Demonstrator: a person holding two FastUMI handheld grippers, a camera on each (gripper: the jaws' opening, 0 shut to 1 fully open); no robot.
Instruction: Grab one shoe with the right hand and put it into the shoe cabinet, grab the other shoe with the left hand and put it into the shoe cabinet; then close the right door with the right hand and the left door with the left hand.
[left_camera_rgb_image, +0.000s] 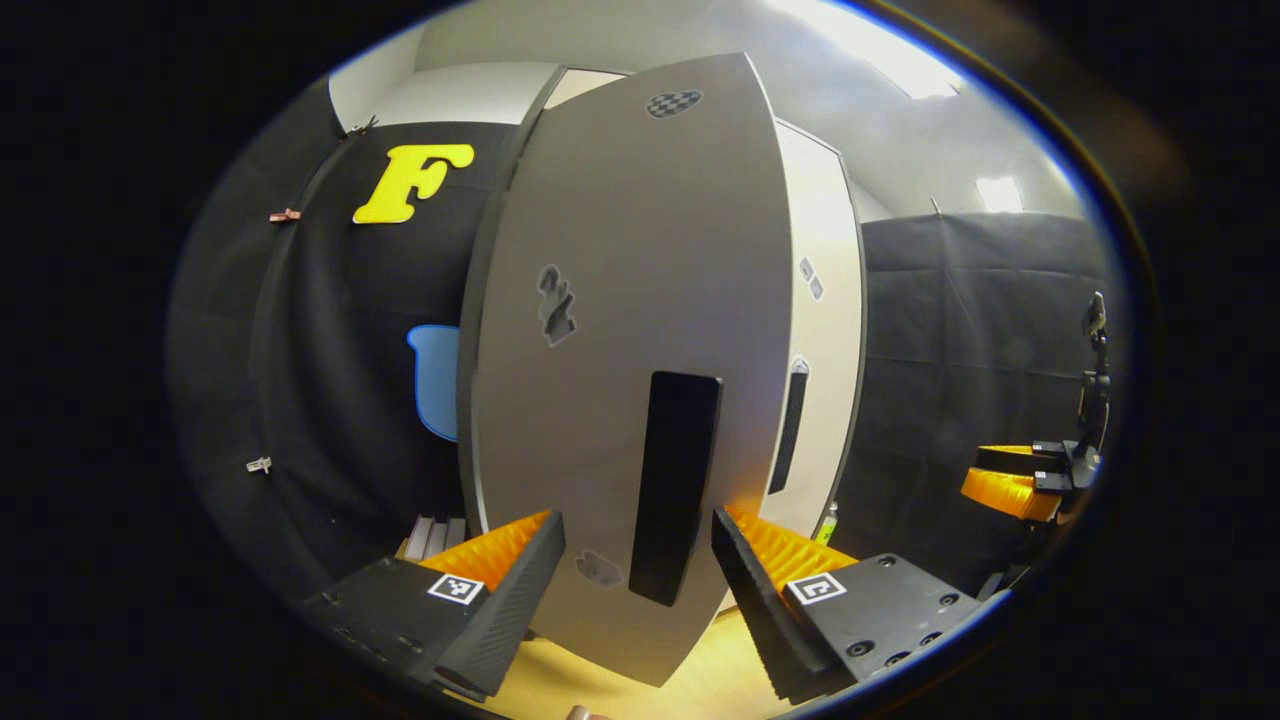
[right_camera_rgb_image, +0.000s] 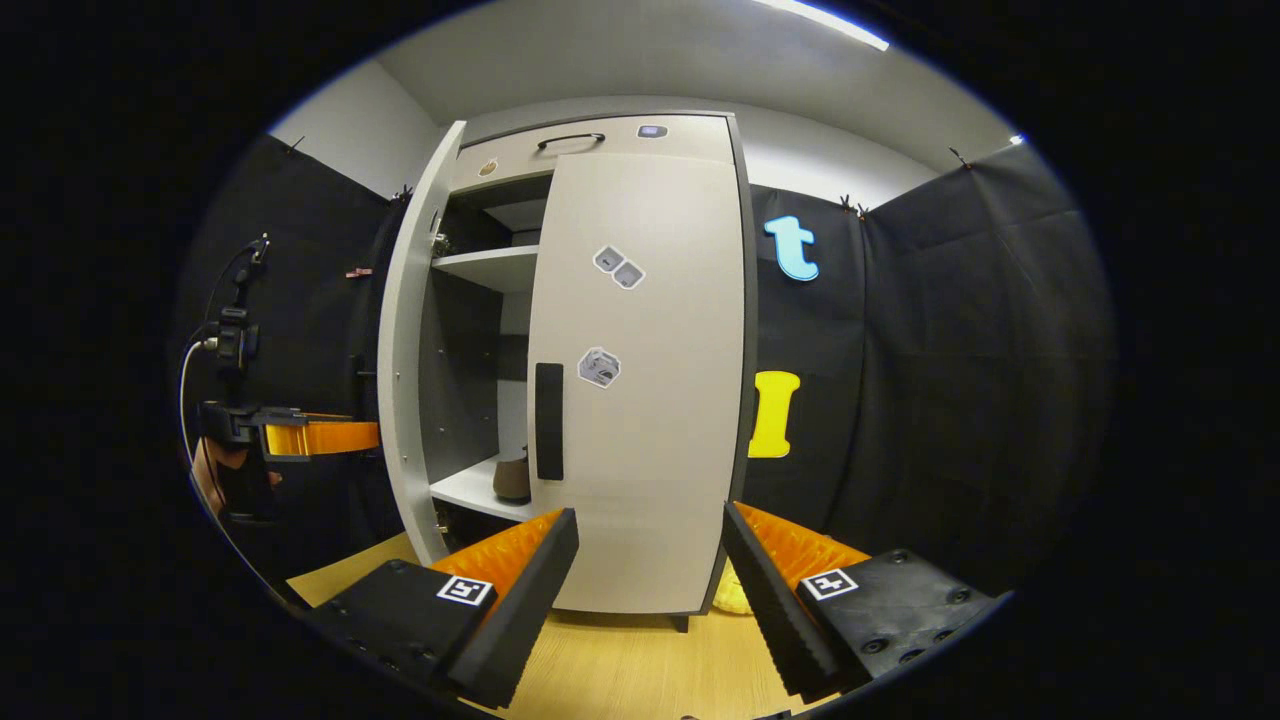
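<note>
Left hand-held gripper open, empty, squared to left door handle for closing push. Right hand-held gripper open, empty, facing shut right door.

**Camera placement, both gripper views**

Left gripper view: close on the left door's outer face, looking along it toward the right door. Right gripper view: farther back, facing the shoe cabinet front-on. Both views share the two doors.
</note>
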